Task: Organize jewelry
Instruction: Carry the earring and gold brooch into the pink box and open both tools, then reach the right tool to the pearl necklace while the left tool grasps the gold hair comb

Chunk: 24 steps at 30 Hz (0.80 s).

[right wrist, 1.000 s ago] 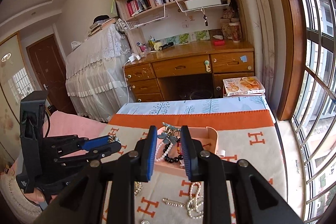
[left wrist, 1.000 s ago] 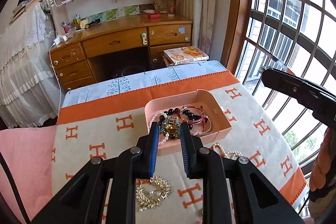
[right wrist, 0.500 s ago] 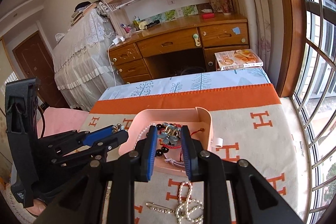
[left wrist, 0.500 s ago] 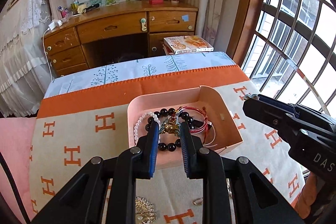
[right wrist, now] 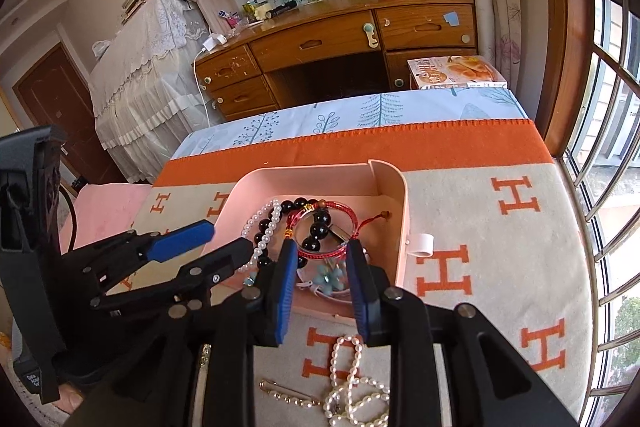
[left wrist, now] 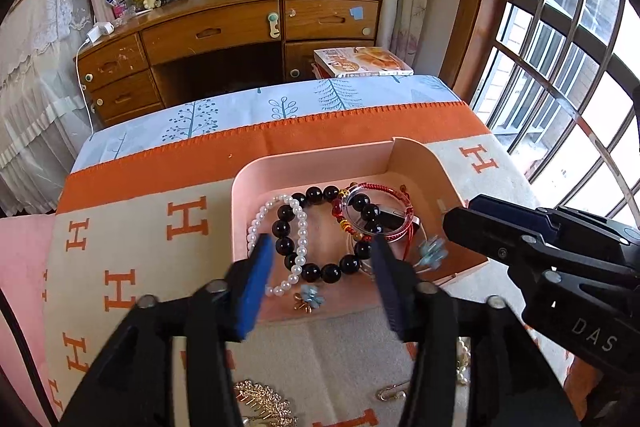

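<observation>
The little blue flower earring [left wrist: 310, 301] is lying in the pink tray [left wrist: 416, 155], right under our left gripper [left wrist: 320, 259], whose jaws are spreading with nothing between them. Our right gripper [right wrist: 322, 273] is opening a little over the other blue flower [right wrist: 328, 277], touching nothing we can see.

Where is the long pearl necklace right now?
In the right wrist view, the pearl necklace lies bunched on the H-patterned blanket, outside the pink tray, beside a pearl-studded pin.
</observation>
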{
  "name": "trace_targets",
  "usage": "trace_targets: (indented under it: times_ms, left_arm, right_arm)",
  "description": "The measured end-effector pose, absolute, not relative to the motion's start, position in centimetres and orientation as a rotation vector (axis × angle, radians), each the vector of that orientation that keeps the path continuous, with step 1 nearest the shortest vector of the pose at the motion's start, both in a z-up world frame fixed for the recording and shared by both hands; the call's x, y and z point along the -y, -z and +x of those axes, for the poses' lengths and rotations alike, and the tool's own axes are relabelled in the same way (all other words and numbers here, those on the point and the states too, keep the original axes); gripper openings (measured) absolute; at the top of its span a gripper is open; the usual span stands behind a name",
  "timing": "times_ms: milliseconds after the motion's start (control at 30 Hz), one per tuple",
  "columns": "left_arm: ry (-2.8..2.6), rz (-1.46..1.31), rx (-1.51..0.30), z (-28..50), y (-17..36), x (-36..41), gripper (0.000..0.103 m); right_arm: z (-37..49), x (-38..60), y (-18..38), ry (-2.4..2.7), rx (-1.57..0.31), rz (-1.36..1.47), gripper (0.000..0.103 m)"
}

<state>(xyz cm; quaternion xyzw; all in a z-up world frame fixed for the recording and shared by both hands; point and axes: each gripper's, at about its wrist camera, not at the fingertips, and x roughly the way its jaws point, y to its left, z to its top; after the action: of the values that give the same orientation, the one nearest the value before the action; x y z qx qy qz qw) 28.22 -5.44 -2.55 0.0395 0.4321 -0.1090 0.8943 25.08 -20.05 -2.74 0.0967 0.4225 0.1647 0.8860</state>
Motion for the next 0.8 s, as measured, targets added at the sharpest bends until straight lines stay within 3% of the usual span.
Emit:
trace_targets:
  times_ms: [67, 800]
  left_arm:
    - [0.212, 0.080, -0.878, 28.0, 2.2, 5.2, 0.065]
    - [0.153, 0.041, -0.872, 21.0, -0.9, 0.9, 0.071]
  right_arm:
    - [25.0, 20.3, 2.8, -0.343, -0.878, 0.214, 0.028]
    - [17.9, 19.8, -0.2, -0.363, -0.851, 0.148, 0.028]
